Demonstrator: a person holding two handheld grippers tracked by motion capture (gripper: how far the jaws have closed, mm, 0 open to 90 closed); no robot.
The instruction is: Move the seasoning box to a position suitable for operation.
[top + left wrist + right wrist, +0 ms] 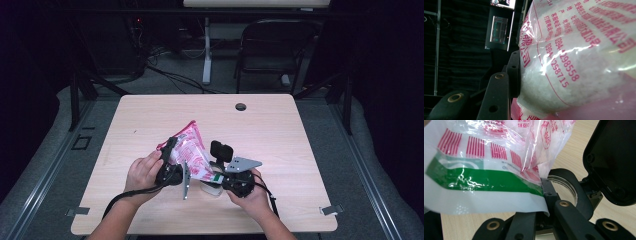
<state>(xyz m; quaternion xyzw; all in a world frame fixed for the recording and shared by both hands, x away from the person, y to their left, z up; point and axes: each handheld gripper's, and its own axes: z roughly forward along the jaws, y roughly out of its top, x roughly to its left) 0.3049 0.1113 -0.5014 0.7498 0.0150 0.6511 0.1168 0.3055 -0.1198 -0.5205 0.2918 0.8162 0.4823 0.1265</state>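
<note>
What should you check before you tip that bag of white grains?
1. Left gripper squeezes the full part of the bag: ok.
2. Right gripper pinches the bag's green-striped edge: ok.
3. Lid of the container is flipped open: ok.
4. Container's round mouth sits close by the bag's low corner: ok.
5. Bag already has an opening to pour from: cannot tell.
6. No grains spilled on the table: ok, none seen.
</note>
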